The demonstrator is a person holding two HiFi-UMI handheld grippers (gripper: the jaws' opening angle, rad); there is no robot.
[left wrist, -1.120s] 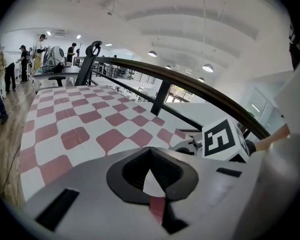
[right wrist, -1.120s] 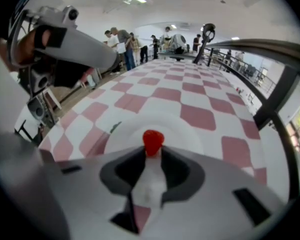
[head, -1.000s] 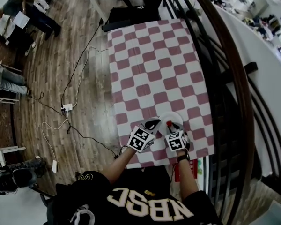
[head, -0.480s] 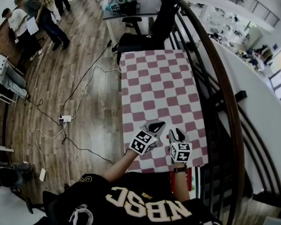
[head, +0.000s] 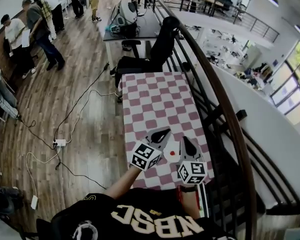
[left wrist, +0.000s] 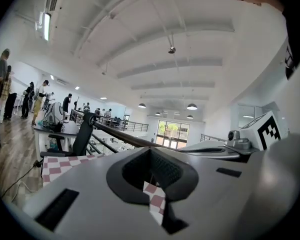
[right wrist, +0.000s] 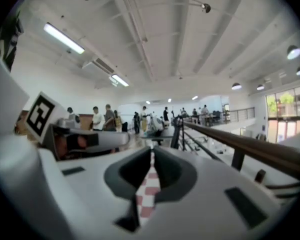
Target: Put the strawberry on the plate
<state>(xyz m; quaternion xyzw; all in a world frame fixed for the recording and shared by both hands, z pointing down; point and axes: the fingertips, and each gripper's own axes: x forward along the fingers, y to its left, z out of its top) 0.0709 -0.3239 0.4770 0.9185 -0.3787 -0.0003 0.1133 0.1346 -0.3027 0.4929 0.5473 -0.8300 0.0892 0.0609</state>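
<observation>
An open-plan lab or office on a mezzanine: left of the railing (head: 224,98) stand a worktop (head: 155,101), office chair (head: 159,46), desk (head: 140,28), floor cables (head: 74,115), and people (head: 39,28).

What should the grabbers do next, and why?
Probably just rest them away from the plate: the strawberry already lies on it, and the left gripper and right gripper hold nothing, the right one's jaws having just been closing.
</observation>
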